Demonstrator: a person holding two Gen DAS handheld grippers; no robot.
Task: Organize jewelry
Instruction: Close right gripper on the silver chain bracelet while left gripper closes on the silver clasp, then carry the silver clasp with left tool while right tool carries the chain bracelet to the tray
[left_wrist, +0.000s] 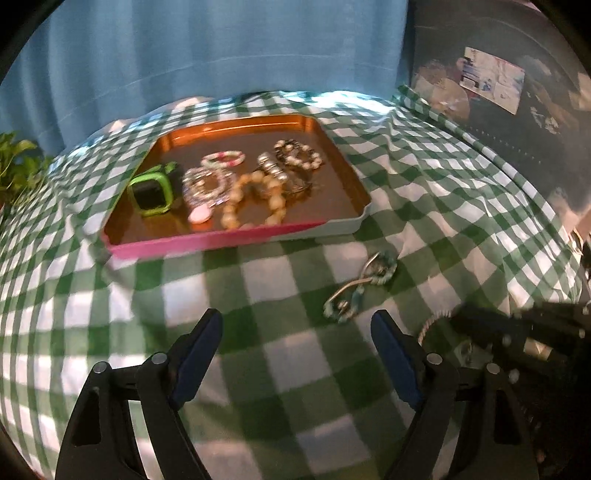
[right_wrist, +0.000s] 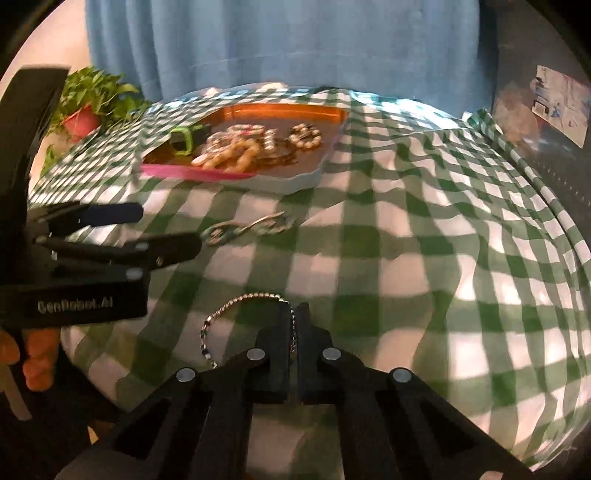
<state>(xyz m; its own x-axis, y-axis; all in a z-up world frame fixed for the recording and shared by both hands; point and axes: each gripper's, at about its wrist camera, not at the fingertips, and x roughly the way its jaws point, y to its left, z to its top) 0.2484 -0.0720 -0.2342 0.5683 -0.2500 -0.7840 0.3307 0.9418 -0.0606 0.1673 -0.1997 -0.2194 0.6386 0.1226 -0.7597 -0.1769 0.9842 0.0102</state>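
Observation:
A silver chain (right_wrist: 236, 302) lies on the green checked cloth, and my right gripper (right_wrist: 293, 314) is shut on one end of it. In the left wrist view the chain (left_wrist: 430, 326) shows beside the right gripper (left_wrist: 460, 317). My left gripper (left_wrist: 297, 321) stands open just above the cloth with nothing between its fingers. A teal beaded bracelet (left_wrist: 354, 288) lies just ahead of its right finger; in the right wrist view the left gripper (right_wrist: 166, 229) points at that bracelet (right_wrist: 251, 229). Farther back, an orange tray (left_wrist: 221, 240) holds a green watch (left_wrist: 151, 192) and several beaded bracelets (left_wrist: 255, 203).
The tray (right_wrist: 192, 171) has a pink front rim. A potted plant (right_wrist: 92, 99) stands at the table's far left. A blue curtain (left_wrist: 221, 48) hangs behind, and a dark cabinet (left_wrist: 517, 110) flanks the right. The checked cloth (right_wrist: 406, 258) is rumpled toward the right edge.

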